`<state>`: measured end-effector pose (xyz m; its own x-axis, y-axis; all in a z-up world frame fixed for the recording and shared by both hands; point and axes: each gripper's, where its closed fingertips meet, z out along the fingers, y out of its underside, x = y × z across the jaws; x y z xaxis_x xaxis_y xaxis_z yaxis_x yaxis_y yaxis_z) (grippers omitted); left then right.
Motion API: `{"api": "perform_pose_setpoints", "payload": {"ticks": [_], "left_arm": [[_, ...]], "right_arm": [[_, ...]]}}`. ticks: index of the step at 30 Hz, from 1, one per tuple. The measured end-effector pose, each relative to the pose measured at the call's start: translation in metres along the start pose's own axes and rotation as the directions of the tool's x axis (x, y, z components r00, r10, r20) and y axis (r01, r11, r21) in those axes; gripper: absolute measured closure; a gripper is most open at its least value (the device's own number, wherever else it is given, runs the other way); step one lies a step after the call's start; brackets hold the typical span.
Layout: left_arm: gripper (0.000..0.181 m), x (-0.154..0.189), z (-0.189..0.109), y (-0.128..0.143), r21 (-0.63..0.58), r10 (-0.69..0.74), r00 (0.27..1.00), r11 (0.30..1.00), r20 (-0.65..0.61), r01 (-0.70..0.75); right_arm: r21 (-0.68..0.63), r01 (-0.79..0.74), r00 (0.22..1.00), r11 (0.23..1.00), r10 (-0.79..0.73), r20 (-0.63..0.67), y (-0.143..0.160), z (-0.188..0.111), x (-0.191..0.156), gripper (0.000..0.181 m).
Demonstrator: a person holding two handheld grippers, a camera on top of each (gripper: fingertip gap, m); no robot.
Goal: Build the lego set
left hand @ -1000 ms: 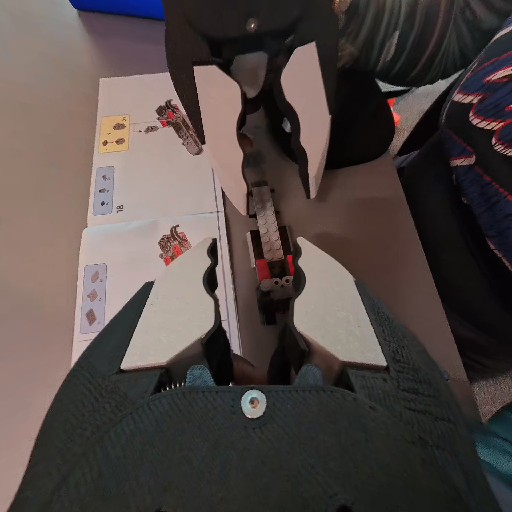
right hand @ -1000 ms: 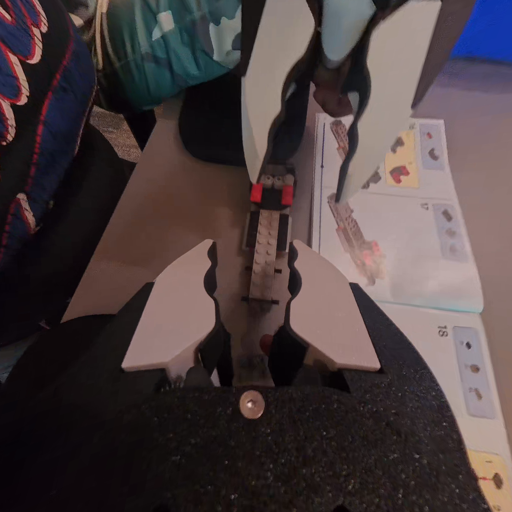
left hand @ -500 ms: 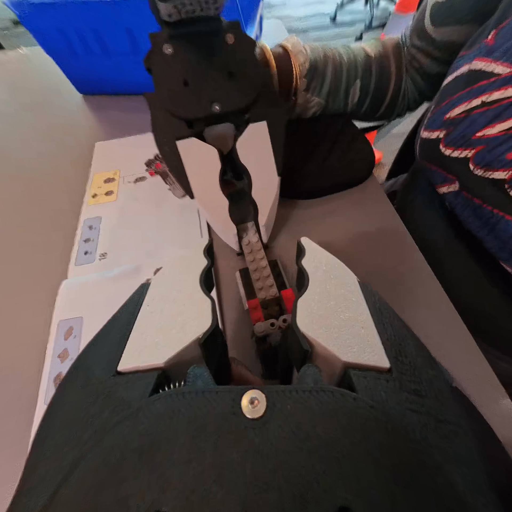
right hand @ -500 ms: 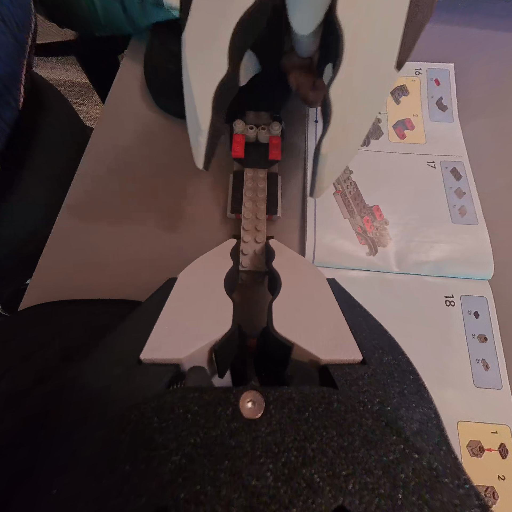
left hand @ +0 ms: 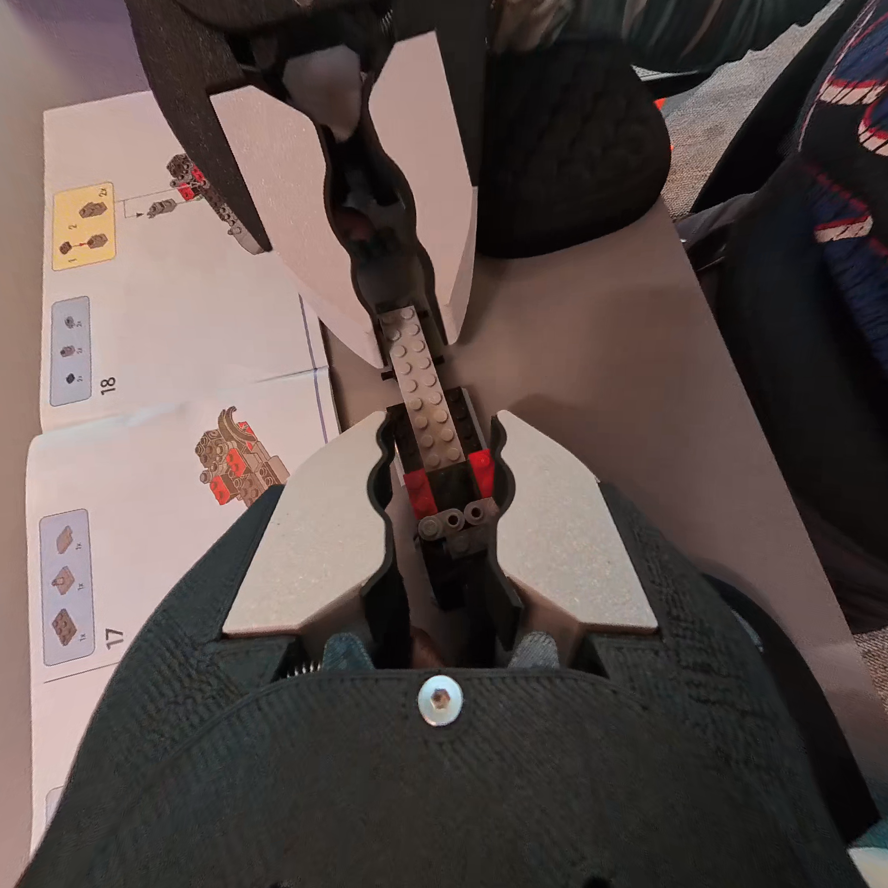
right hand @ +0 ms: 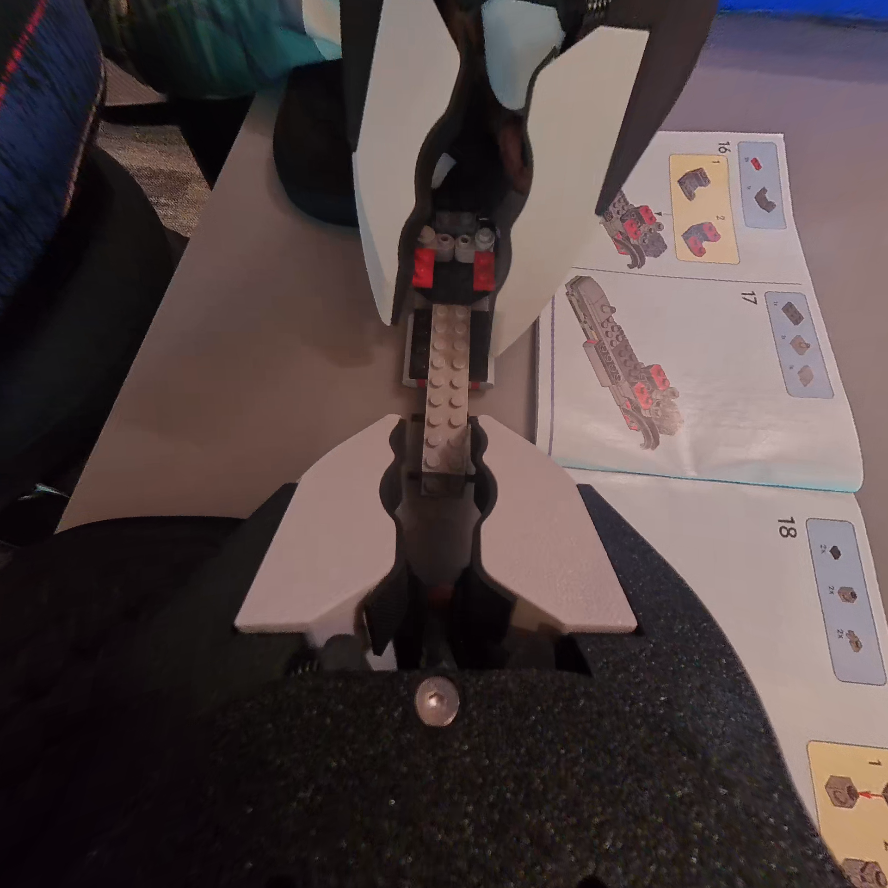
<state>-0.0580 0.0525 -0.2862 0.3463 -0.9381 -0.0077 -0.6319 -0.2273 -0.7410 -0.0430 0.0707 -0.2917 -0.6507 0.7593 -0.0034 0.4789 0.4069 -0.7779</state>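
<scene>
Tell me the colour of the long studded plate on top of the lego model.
Light grey; the long plate shows best in the right wrist view.

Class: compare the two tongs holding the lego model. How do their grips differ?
The left tongs clamp the model's red-and-black end; the right tongs clamp its narrow grey plate end. The left tongs' jaws stand wider apart than the right tongs' jaws. Both are shut on the same model, facing each other.

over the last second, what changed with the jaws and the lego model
The right gripper slid in and its jaws narrowed around the grey plate end of the lego model. The left gripper advanced so its jaws, not clearly clamped, now flank the red and black end. The model stayed in line between them; the instruction booklet stayed open beside it.
</scene>
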Motion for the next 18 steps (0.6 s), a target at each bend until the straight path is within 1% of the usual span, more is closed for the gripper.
{"api": "perform_pose_setpoints", "payload": {"ticks": [5,7,8,13,16,18], "left_arm": [[0.149,0.001,0.000,-0.001,0.009,0.017,1.000,1.000,-0.004,-0.017],[0.160,0.003,0.000,-0.003,0.022,0.026,1.000,0.999,-0.012,-0.026],[0.163,0.004,-0.001,-0.004,0.030,0.032,0.999,0.999,-0.017,-0.031],[0.162,0.006,-0.003,-0.009,0.059,0.045,0.999,0.997,-0.024,-0.044],[0.165,0.005,-0.014,-0.027,0.175,0.073,0.997,0.982,0.001,-0.072],[0.181,-0.001,-0.026,-0.036,0.254,0.059,0.997,0.965,0.048,-0.069]], "right_arm": [[-0.013,-0.004,1.000,1.000,0.004,0.002,0.003,-0.001,0.000,0.159],[-0.011,0.001,1.000,1.000,-0.001,-0.001,0.003,-0.001,0.001,0.161],[-0.009,-0.001,1.000,1.000,0.001,0.000,0.003,-0.001,0.001,0.161],[0.010,-0.005,1.000,1.000,0.004,0.003,0.000,-0.002,0.001,0.161],[0.058,0.002,1.000,0.998,-0.002,-0.003,-0.007,-0.004,0.001,0.161],[0.094,0.001,1.000,0.996,0.000,-0.008,-0.013,-0.005,0.002,0.162]]}}
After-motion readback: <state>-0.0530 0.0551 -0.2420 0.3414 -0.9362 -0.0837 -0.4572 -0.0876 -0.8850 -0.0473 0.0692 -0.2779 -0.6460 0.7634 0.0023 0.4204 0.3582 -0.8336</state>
